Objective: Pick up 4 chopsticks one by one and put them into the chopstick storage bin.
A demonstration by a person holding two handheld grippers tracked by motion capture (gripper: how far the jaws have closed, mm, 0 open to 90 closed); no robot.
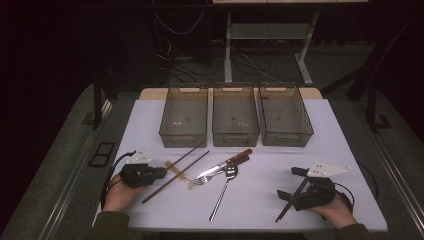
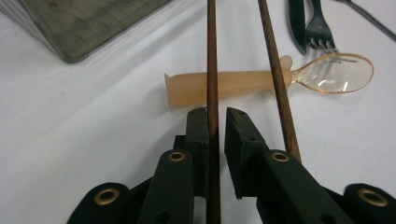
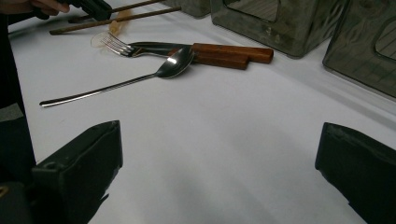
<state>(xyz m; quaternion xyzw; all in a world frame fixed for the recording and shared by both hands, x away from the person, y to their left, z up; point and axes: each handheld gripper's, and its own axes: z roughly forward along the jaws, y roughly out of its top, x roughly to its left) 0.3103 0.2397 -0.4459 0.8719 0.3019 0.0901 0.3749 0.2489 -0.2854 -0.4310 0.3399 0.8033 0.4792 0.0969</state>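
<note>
Two brown chopsticks lie side by side on the white table. One chopstick (image 2: 212,56) runs between the jaws of my left gripper (image 2: 215,114) (image 1: 162,173). The jaws stand narrowly apart, with a thin gap on the chopstick's right side. The other chopstick (image 2: 275,60) passes just right of the jaws. Both cross a translucent plastic spoon (image 2: 243,81) (image 1: 178,173). My right gripper (image 3: 219,172) (image 1: 293,182) rests at the table's front right, wide open and holding nothing.
A wooden-handled knife (image 1: 236,158) (image 3: 233,53), a fork (image 1: 201,178) (image 3: 116,45) and a long metal spoon (image 1: 224,189) (image 3: 116,86) lie mid-table. Three smoky plastic bins (image 1: 183,136) (image 1: 235,138) (image 1: 286,137) stand in a row behind them.
</note>
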